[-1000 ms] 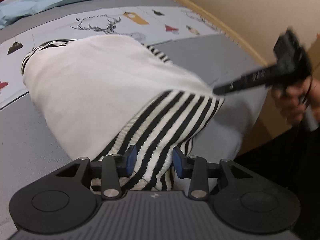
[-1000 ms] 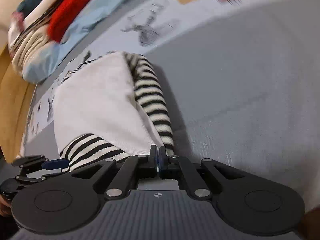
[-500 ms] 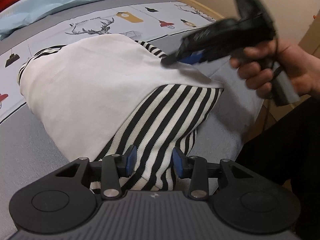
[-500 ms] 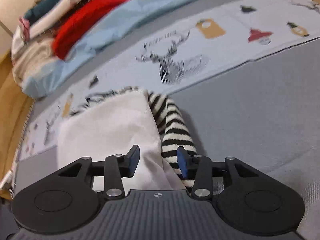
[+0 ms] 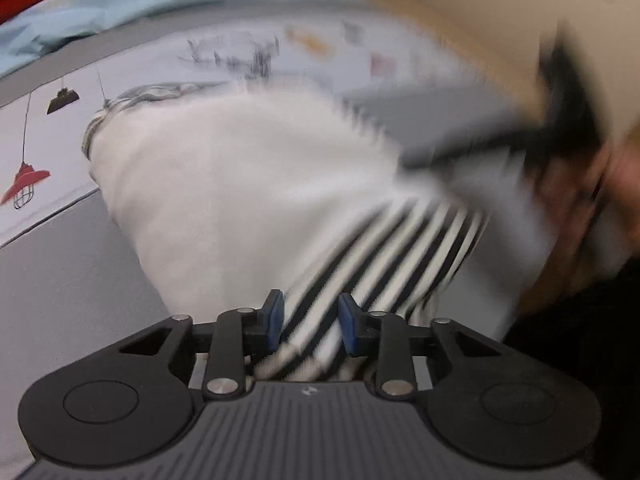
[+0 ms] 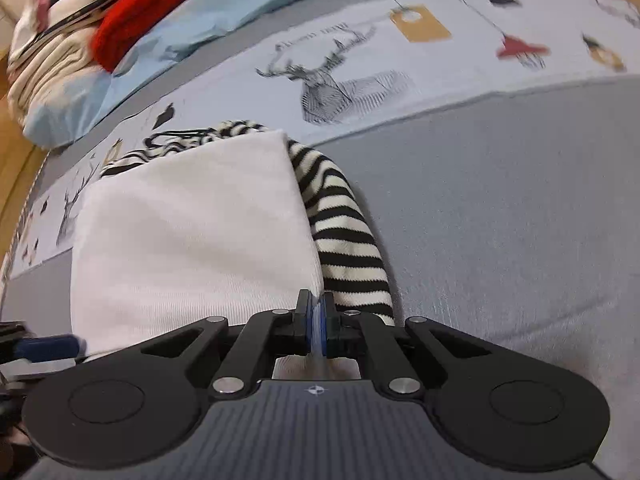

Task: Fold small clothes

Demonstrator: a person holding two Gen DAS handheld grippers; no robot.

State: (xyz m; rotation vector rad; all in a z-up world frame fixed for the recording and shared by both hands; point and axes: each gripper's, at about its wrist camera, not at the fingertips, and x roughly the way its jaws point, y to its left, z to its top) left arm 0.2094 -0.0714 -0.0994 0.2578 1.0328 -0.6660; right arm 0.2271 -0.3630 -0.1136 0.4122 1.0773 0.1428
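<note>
While my right tool (image 6: 317, 322) is pinched tight on the near edge of the white-and-striped garment (image 6: 192, 240), a thin fold of white cloth sits pressed between its blue pads (image 6: 307, 320). The garment lies spread on the bed cover (image 6: 500, 208), reaching away from the tool toward the printed deer panel (image 6: 324, 80). Its white body is ahead and to the left of the tool; a black-and-white striped sleeve (image 6: 344, 232) runs along the right side of the white part and ends just beside the right pad.

My left tool (image 5: 307, 322) stands at a medium gap, its pads (image 5: 274, 316) apart, with the striped hem (image 5: 360, 264) of the same garment lying between them. I cannot tell whether the pads touch the cloth. Ahead of this tool the white body rises in a mound; the far right of this view is motion-blurred, showing only a dark shape and a hand (image 5: 580, 200).

Beyond the garment, far left of the right tool, a pile of clothes (image 6: 80, 28) with a red piece rests on a light blue sheet (image 6: 248, 0).
</note>
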